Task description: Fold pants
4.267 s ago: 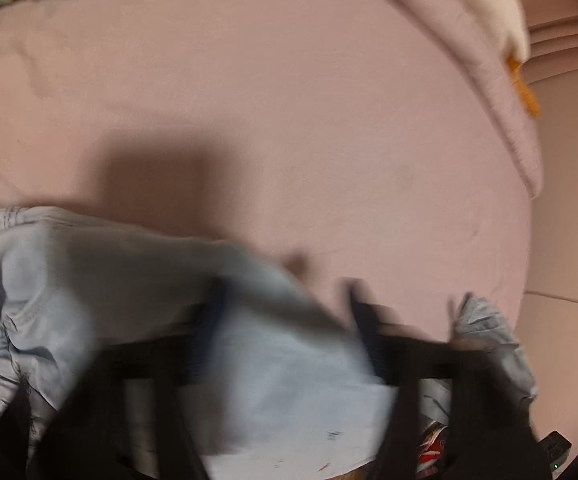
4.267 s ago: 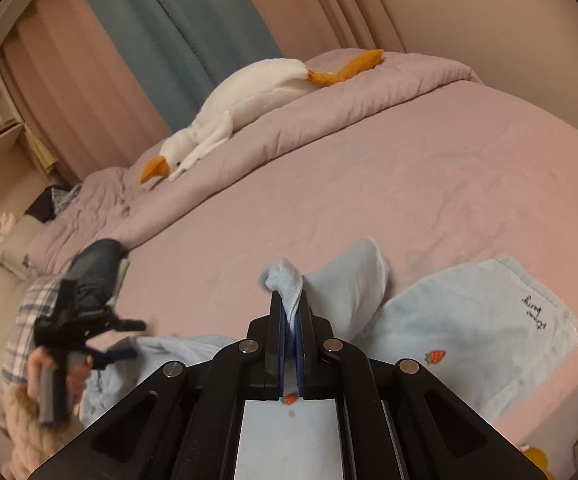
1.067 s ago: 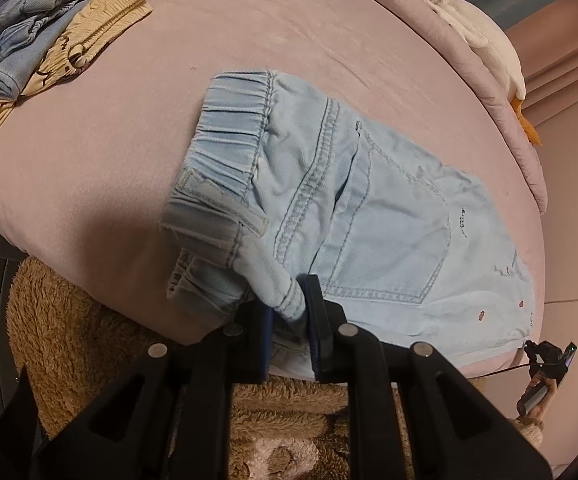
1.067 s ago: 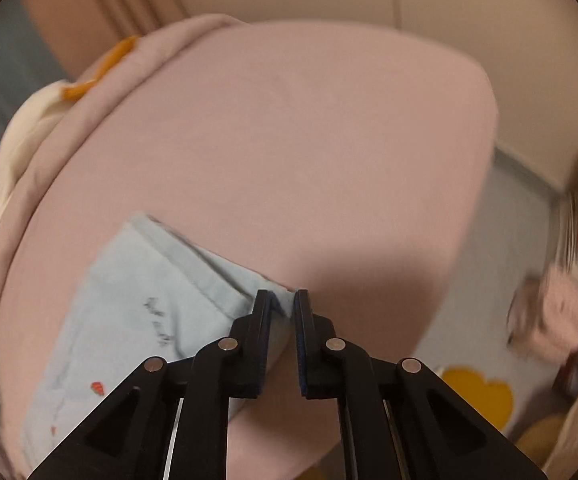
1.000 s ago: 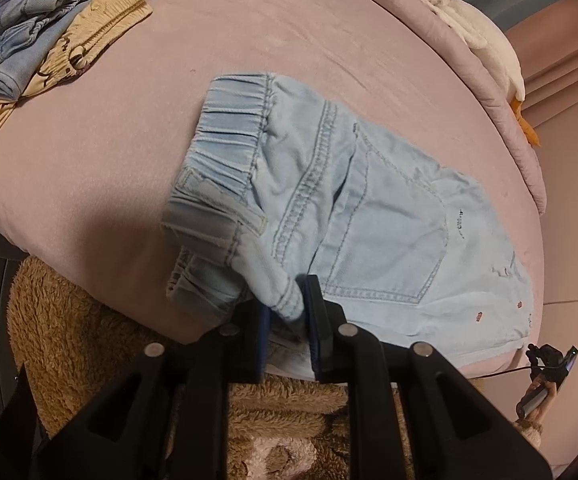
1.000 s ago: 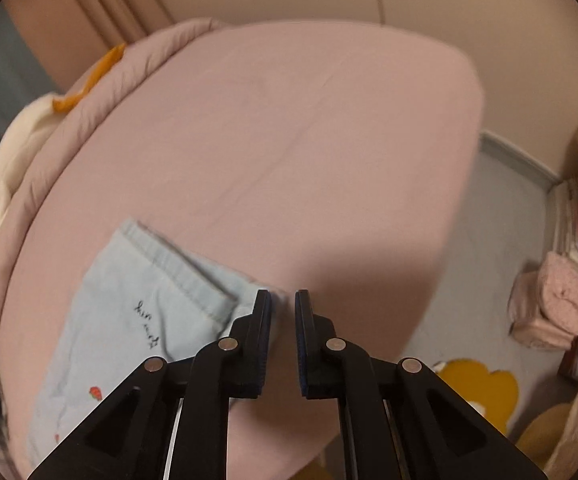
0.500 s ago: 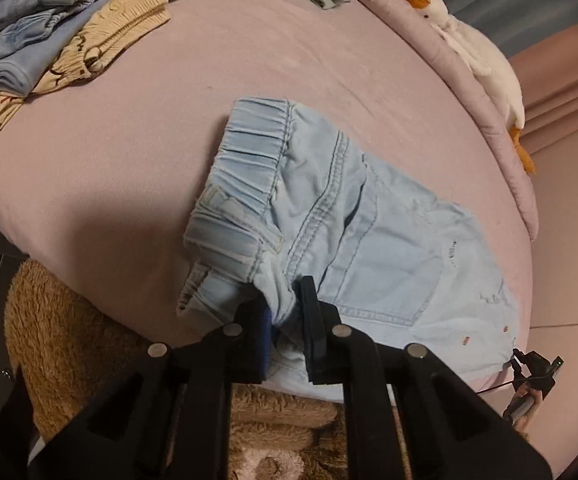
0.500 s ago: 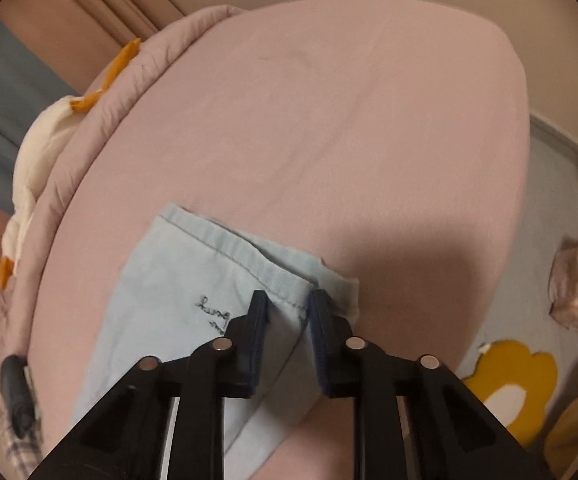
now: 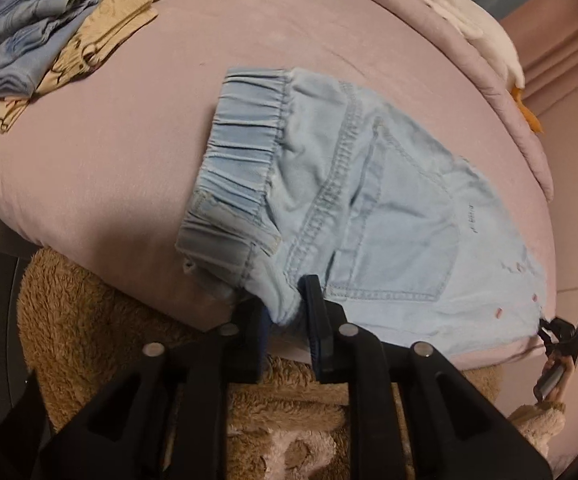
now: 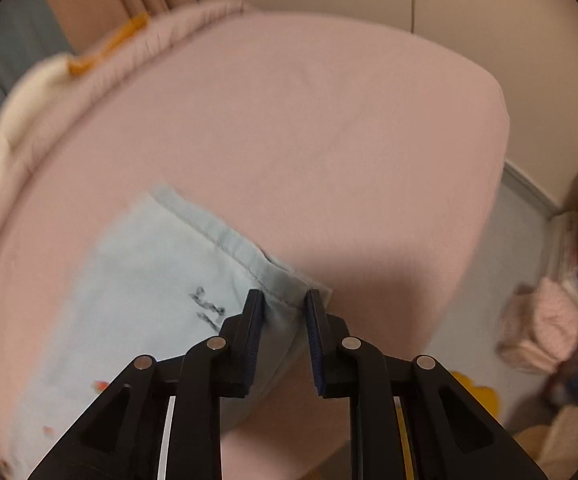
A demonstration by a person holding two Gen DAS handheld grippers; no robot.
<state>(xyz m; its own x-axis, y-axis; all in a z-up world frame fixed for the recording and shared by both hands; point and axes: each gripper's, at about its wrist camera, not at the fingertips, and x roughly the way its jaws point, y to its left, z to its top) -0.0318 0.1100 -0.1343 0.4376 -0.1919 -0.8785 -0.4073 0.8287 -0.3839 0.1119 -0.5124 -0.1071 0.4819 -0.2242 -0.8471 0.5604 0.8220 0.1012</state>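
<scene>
The denim shorts [image 9: 369, 200] lie flat on the bed [image 9: 129, 140]. Both grippers' jaws are parted around fabric, the left gripper [image 9: 285, 308] at the waistband corner, the right gripper [image 10: 283, 300] at the hem corner. The overhanging near edge could be dragged off the bed.

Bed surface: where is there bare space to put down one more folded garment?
Free: the pink sheet between the denim pants and the clothes pile, and the bare stretch beyond the pants' hem. Crowded: the near edge, where both tools work.

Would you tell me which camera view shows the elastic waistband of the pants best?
The left wrist view: the gathered waistband lies in plain sight on the bed. The right wrist view shows only the pants' blurred hem end, no waistband.
</scene>
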